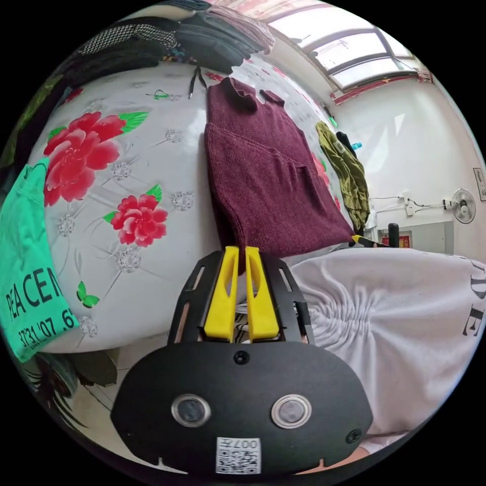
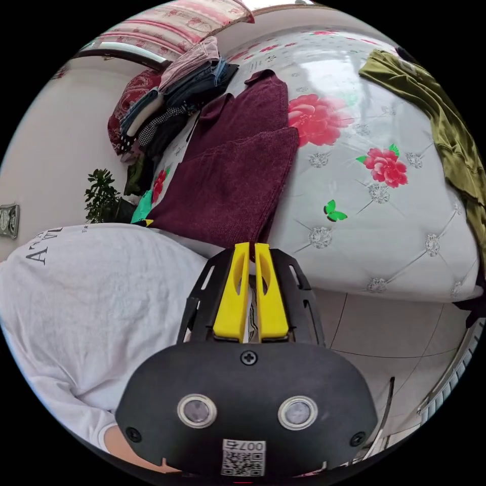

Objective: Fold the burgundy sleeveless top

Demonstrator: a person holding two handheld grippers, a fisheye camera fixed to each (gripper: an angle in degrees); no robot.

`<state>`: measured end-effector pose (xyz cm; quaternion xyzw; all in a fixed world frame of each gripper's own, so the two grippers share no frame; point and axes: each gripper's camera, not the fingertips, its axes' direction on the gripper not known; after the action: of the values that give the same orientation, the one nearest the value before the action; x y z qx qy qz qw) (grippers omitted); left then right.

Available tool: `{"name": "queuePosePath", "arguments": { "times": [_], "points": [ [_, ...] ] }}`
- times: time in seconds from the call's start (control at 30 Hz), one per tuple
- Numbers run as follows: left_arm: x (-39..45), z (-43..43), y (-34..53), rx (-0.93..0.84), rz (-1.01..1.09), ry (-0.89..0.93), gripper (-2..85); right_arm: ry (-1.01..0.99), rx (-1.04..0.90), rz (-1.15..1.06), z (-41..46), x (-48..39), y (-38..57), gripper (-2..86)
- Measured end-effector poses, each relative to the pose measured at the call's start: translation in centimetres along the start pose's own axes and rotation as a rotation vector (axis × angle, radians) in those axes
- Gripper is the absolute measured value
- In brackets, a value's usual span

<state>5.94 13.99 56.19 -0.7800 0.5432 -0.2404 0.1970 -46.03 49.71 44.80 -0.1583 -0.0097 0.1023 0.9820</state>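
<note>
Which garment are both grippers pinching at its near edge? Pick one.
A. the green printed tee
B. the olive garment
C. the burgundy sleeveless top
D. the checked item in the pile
C: the left gripper and the right gripper each have closed yellow jaws on the burgundy sleeveless top.

Both views close, bed-edge, sharing burgundy top (image 1: 268,187)

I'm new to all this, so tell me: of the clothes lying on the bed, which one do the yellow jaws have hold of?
The burgundy sleeveless top, whose near edge sits between the jaws. The green T-shirt and olive garment lie apart, untouched.
</note>
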Motion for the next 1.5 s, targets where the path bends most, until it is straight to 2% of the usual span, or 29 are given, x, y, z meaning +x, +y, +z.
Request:
{"name": "queuePosePath", "arguments": {
  "times": [0.13,0.3,0.4,0.57,0.8,0.93,1.2,1.37,1.5],
  "points": [
    [-1.0,0.4,1.9,0.006,-0.077,-0.072,3.9,0.194,-0.042,0.033,1.7,-1.8,2.7,4.0],
    [-1.9,-2.9,3.9,0.096,-0.063,-0.156,5.4,0.364,0.168,-0.010,-2.2,-6.6,4.4,4.7],
    [-2.6,-3.9,4.0,0.125,-0.045,-0.131,6.1,0.345,0.221,-0.048,-2.5,-9.2,3.6,4.9],
    [-3.2,-2.5,4.2,0.077,0.005,-0.105,6.5,0.207,0.183,0.013,1.2,-10.7,4.4,5.5],
    [-4.0,-2.2,2.4,0.049,0.106,-0.051,5.5,0.209,0.174,-0.041,6.2,-17.8,5.2,6.9],
    [-4.1,-1.7,0.9,0.007,0.190,-0.037,4.8,0.183,0.161,-0.118,10.0,-24.0,1.0,7.9],
    [-4.8,-0.5,-0.6,-0.115,0.339,-0.068,3.6,0.258,0.178,-0.281,18.1,-37.1,-11.1,8.9],
    [-6.1,-0.5,-1.9,-0.144,0.336,-0.085,2.6,0.302,0.134,-0.361,23.9,-42.1,-20.1,8.8],
    [-7.3,-0.8,-4.1,-0.122,0.241,-0.087,1.2,0.366,0.055,-0.430,28.6,-43.2,-26.0,8.5]
  ]
}}
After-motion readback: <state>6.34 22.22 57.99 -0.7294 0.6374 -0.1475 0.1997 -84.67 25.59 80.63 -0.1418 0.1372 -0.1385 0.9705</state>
